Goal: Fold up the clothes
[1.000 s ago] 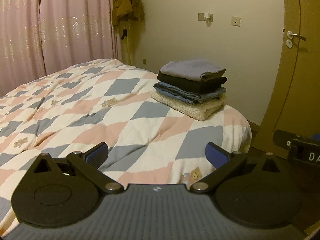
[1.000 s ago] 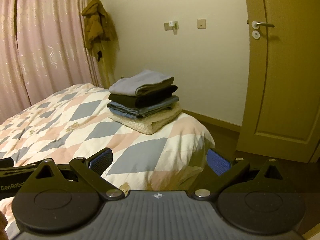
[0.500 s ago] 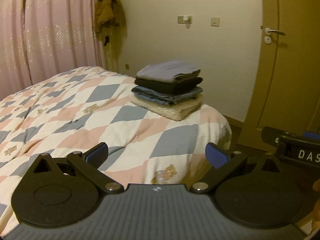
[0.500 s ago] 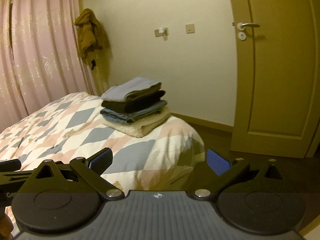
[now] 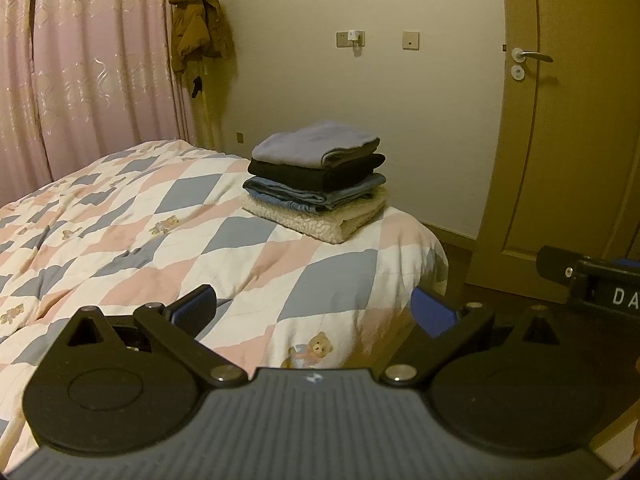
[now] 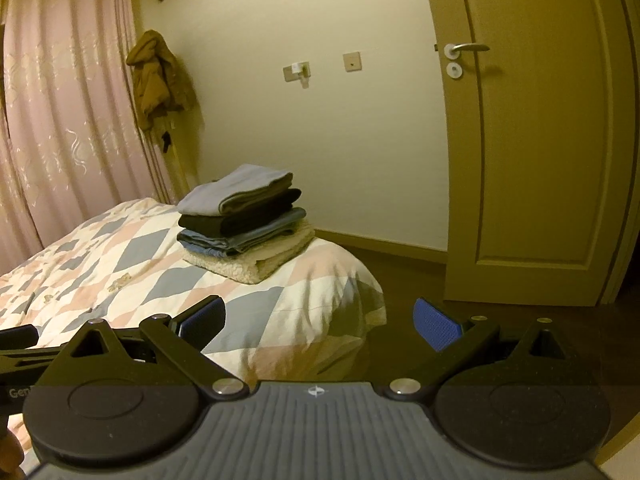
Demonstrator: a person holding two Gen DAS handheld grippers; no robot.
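Overhead, both wide apart and empty: left hand-held gripper (image 5: 314, 310); right hand-held gripper (image 6: 320, 320); folded clothes (image 5: 316, 178) beyond.

Home bedroom. A bed is covered with a quilt in pink, grey-blue and white diamonds with small teddy-bear prints (image 5: 224, 240). A stack of four folded garments (grey-blue, black, denim blue, cream fleece) (image 5: 316, 180) is set near the bed's far corner. Floor-length pink patterned curtains (image 5: 88, 72) are hung along the left side. A brown padded jacket (image 5: 200, 20) is hung on a stand in the corner beside the curtains. A plain cream wall is fitted with a wall socket with something white plugged in (image 5: 351, 39) and a beige switch plate (image 5: 411, 40). A closed tan panelled door with a silver lever handle (image 6: 536, 152) is seen on the right. Dark flooring and a skirting board are seen below the wall.
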